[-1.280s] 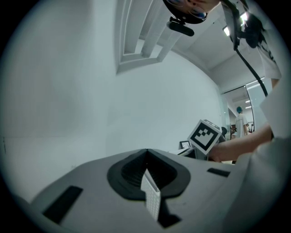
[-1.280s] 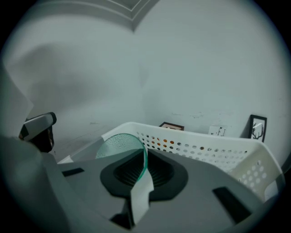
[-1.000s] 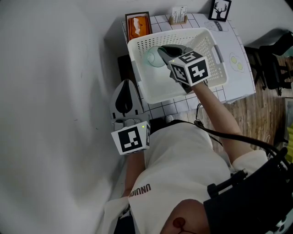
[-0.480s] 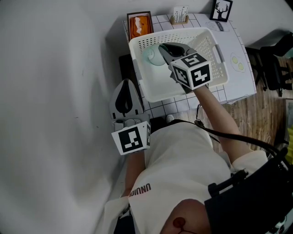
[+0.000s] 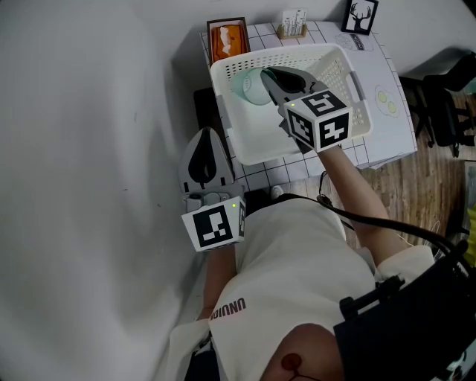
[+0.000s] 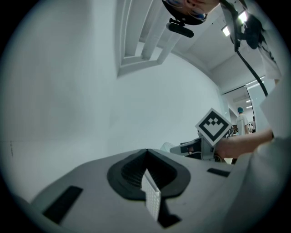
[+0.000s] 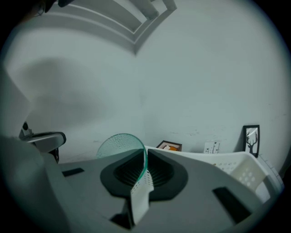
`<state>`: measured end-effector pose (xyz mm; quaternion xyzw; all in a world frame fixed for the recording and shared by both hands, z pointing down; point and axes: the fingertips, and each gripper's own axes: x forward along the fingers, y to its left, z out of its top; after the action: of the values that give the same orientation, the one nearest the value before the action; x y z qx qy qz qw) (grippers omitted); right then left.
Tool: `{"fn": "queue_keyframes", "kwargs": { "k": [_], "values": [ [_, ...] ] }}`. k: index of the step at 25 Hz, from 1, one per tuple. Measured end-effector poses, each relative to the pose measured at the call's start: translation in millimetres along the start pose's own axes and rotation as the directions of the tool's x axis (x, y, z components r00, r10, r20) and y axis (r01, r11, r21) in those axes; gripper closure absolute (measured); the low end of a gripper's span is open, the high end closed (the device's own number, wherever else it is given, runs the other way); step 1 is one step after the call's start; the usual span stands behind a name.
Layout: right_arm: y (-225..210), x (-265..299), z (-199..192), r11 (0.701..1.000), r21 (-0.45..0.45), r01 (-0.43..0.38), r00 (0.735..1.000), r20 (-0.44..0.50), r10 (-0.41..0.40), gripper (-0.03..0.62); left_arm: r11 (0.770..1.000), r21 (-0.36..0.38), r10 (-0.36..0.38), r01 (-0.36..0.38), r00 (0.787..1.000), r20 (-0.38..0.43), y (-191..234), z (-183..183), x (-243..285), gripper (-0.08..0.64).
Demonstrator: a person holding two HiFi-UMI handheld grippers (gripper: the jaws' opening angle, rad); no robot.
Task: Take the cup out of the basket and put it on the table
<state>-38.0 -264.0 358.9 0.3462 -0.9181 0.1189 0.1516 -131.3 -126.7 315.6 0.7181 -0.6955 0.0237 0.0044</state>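
Note:
A pale green translucent cup hangs over the white plastic basket, raised to about its rim. My right gripper is shut on the cup's wall. In the right gripper view the cup sticks up left of the closed jaws of the right gripper, its rim pinched between them. My left gripper stays low at the table's near left corner, beside the wall, away from the basket. In the left gripper view the left gripper has its jaws together with nothing in them.
The basket stands on a white gridded table. Behind it are an orange framed picture, a small card holder and a black deer picture. A grey wall runs along the left. Wooden floor and a dark chair lie to the right.
My right gripper has lifted the cup from the basket's floor up to about rim height. The left gripper has stayed where it was.

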Motion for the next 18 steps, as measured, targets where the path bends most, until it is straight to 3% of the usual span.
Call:
{"fn": "queue_keyframes", "kwargs": {
  "k": [8,18],
  "values": [
    [-2,-8,12,0.999,0.018,0.029,0.996,0.089,-0.030,0.552,1.000,0.000,0.002,-0.002,1.000,-0.001,0,-1,0,0.548],
    [-3,-13,20,0.998,0.014,0.062,0.989,0.133,-0.063,0.552,1.000,0.009,0.007,-0.007,1.000,0.001,1,1,-1,0.548]
  ]
}}
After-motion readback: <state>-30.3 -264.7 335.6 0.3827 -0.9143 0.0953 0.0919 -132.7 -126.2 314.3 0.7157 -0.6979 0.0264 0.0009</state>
